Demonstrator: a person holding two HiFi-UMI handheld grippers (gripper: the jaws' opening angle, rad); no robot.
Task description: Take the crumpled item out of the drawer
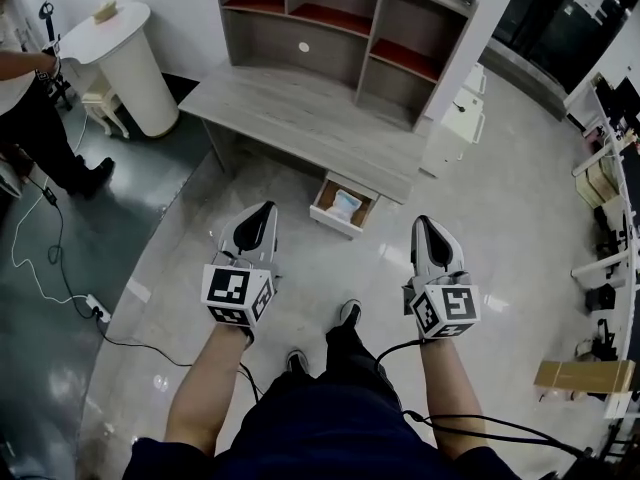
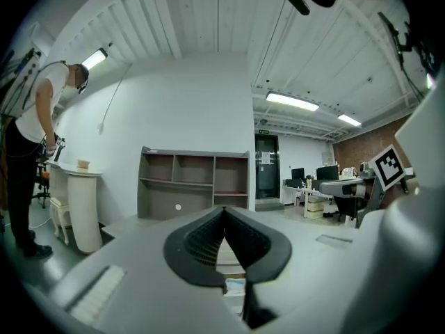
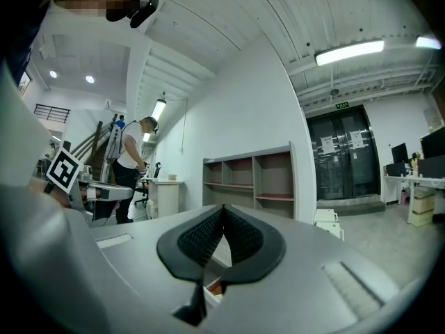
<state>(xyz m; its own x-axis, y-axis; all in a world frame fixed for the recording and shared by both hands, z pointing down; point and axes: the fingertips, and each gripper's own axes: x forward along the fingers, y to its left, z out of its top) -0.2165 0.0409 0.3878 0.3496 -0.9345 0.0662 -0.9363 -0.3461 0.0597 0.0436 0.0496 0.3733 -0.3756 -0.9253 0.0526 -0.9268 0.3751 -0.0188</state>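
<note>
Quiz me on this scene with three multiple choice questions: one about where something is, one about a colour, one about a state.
1. Where is the crumpled item? A on the desk; B in the drawer; C on the floor.
2. What colour are the shelf boards? A red; B blue; C yellow.
3. How are the left tongs? A wide open; B closed and empty; C holding the item.

Answers: B, it lies inside the pulled-out drawer; A, the boards show red against the grey frame; B, the tips meet with nothing between them.
</note>
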